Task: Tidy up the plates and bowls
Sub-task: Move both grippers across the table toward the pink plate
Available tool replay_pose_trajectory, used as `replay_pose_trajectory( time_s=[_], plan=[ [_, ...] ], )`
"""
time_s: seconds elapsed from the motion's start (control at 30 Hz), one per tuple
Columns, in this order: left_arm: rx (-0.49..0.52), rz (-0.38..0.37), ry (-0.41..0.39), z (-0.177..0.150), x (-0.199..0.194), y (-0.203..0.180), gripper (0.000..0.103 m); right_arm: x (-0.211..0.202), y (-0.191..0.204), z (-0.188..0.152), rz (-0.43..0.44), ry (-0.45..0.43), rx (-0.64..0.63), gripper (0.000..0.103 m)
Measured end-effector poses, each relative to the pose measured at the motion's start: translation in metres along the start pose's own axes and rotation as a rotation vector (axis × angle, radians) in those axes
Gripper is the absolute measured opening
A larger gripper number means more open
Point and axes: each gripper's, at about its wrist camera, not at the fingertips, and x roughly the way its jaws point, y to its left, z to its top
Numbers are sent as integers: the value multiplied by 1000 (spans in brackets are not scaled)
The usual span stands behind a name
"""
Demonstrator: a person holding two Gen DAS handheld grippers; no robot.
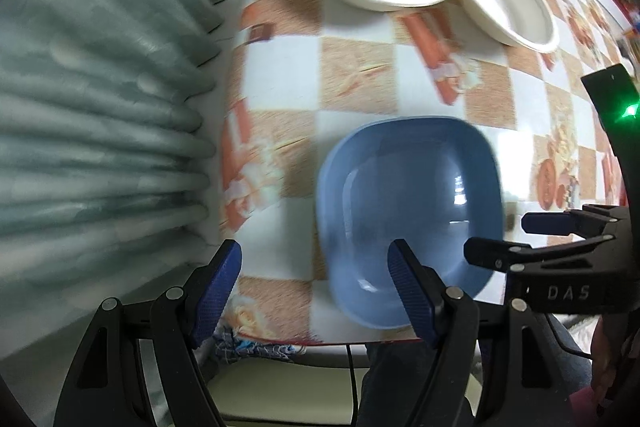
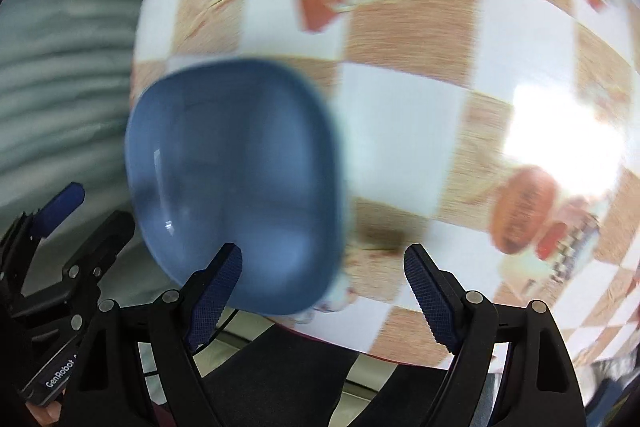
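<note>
A home: checkered food-print tablecloth (image 1: 360,75), pleated curtain (image 1: 100,87).

tablecloth (image 1: 360,75): orange and white squares with food pictures, covers the table | curtain (image 1: 100,87): pale grey-green, hangs in folds just beside the table's left edge | cable (image 1: 352,379): thin and black, runs down below the table's near edge

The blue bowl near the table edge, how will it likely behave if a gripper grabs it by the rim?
The blue bowl looks glossy, with sharp highlights, so pads may slip. Its walls look rigid, probably plastic, so likely light and stiff. It sits near the table edge, so a push might slide it off.
</note>
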Motion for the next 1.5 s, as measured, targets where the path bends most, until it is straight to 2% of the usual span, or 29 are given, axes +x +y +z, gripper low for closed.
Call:
replay_pose_trajectory(
  time_s=[0.23,0.4,0.5,0.7,0.97,1.1,1.13,1.23,1.33,1.5],
  plan=[
    [135,-4,-19,11,-10,-43,79,5,-47,-32,10,-25,145,84],
    [164,-12,-19,18,-14,-69,79,1,-60,-52,13,-56,190,84],
    [192,-18,-15,20,-15,-90,79,-8,-80,-66,1,-81,204,84],
    [332,-23,-13,23,-21,-159,79,-17,-127,-98,4,-124,306,84],
    [486,-46,0,36,-27,-257,79,-49,-190,-131,-37,-240,461,84],
    [561,-62,-1,38,-35,-311,79,-70,-232,-144,-88,-288,552,84],
    [584,-66,-5,39,-37,-326,79,-82,-243,-135,-100,-297,571,84],
    [625,-84,-8,41,-42,-362,79,-93,-270,-148,-162,-338,637,84],
    [640,-107,1,44,-44,-393,79,-105,-298,-154,-224,-360,697,84],
    [640,-131,0,54,-45,-441,79,-136,-356,-160,-268,-374,777,84]
  ],
)
